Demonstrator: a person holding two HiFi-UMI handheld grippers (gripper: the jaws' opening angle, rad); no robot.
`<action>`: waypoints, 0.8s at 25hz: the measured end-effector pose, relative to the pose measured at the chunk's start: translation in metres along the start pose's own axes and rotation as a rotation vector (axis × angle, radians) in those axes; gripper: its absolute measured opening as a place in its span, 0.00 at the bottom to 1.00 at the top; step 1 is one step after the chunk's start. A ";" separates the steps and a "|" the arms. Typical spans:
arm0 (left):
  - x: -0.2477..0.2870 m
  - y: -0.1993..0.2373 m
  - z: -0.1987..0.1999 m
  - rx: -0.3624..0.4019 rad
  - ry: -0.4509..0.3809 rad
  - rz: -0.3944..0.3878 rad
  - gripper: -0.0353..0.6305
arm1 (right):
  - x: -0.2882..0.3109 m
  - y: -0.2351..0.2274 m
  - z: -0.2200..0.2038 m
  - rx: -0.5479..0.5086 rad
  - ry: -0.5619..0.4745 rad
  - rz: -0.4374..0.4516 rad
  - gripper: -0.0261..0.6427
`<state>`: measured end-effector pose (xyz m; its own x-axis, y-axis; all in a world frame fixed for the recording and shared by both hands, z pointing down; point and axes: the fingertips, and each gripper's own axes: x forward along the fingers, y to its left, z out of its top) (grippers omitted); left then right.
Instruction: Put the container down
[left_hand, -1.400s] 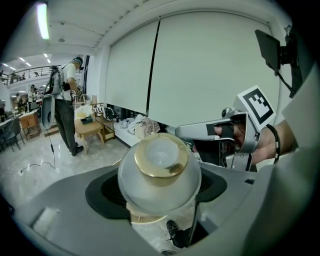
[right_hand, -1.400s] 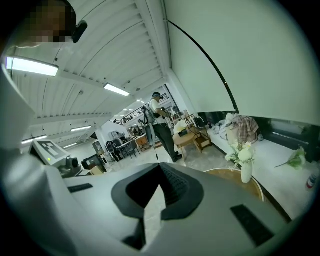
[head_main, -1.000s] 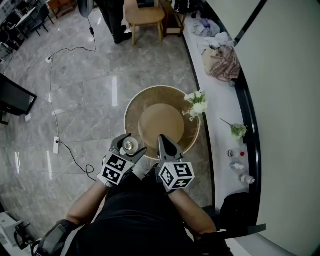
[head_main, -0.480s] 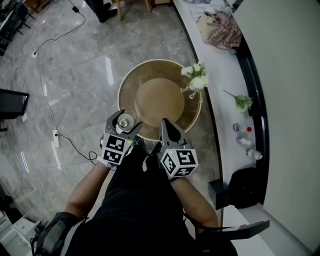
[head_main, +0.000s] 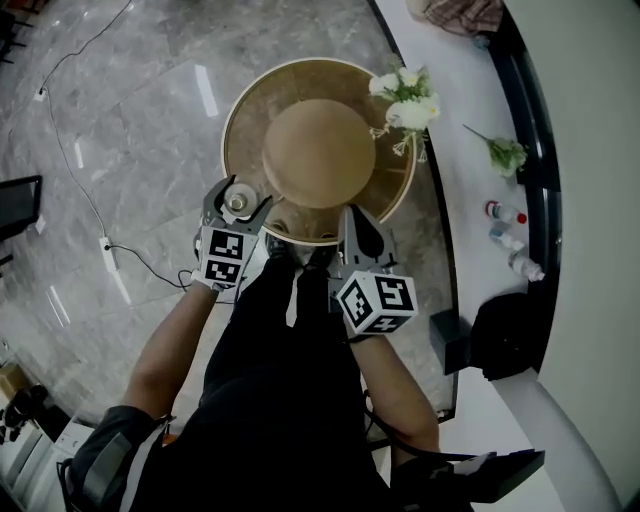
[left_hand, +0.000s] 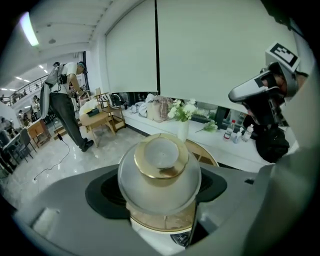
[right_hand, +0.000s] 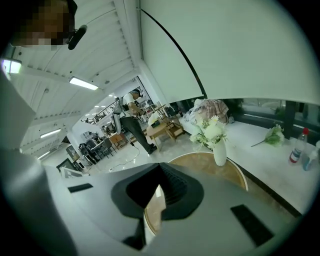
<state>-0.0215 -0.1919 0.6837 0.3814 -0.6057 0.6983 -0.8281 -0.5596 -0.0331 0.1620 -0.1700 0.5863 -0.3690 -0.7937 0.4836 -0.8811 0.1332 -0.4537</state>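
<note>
**Over the near-left rim of a round counter, our left gripper holds the container**

At the bottom of the head view, we hold a gripper in each hand above a round wooden counter (head_main: 250, 110). Our left gripper (head_main: 238, 193) has its jaws closed around a small frosted container (left_hand: 160, 172) with a gold-coloured top. It sits over the counter's near-left rim; we cannot tell whether it touches the wood. Our right gripper (head_main: 352, 215) is at the near-right rim, its jaws drawn almost together with nothing between them. A white vase of white flowers (head_main: 405, 100) stands at the counter's far-right edge.
</note>
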 end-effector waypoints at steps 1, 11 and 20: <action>0.007 0.001 -0.007 0.005 0.008 -0.002 0.57 | 0.003 -0.003 -0.004 0.004 0.006 -0.005 0.05; 0.067 0.004 -0.079 -0.034 0.070 -0.024 0.57 | 0.022 -0.018 -0.048 -0.009 0.096 -0.023 0.05; 0.111 0.028 -0.163 -0.135 0.177 0.035 0.57 | 0.035 -0.037 -0.106 -0.004 0.208 -0.043 0.05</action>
<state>-0.0695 -0.1826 0.8766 0.2837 -0.5083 0.8131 -0.8914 -0.4524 0.0282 0.1504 -0.1396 0.6992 -0.3840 -0.6589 0.6469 -0.8983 0.1043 -0.4269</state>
